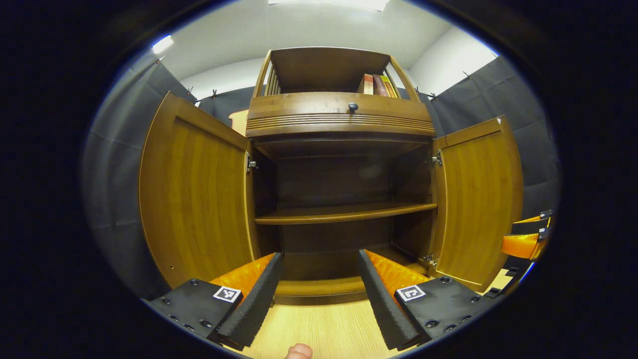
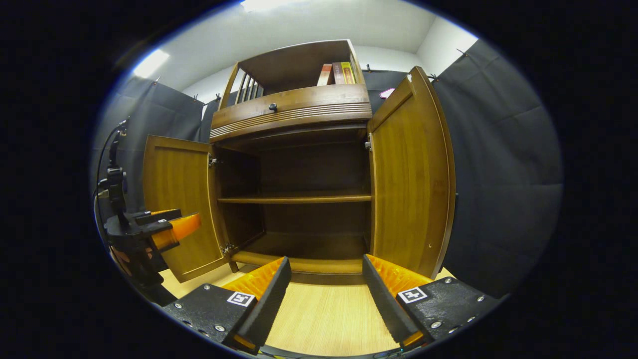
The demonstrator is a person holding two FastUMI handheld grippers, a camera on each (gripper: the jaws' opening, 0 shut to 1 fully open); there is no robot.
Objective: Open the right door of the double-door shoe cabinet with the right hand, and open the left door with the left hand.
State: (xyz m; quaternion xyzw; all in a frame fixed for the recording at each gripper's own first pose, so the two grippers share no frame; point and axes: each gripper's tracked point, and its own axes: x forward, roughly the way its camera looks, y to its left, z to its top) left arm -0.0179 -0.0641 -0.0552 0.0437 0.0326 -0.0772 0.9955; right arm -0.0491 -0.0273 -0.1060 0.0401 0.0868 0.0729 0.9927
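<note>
Both doors point(image 1: 199, 194) point(image 2: 408, 174) stand wide; your left tongs point(image 1: 319, 289) and right tongs point(image 2: 326, 294) gape empty, so back straight away without brushing either panel.

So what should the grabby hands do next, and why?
Probably just pull both back and stop. The left door and right door of the shoe cabinet both stand swung wide, showing the inner shelf. The left gripper and right gripper are open, holding nothing, so no door seems left to open.
</note>
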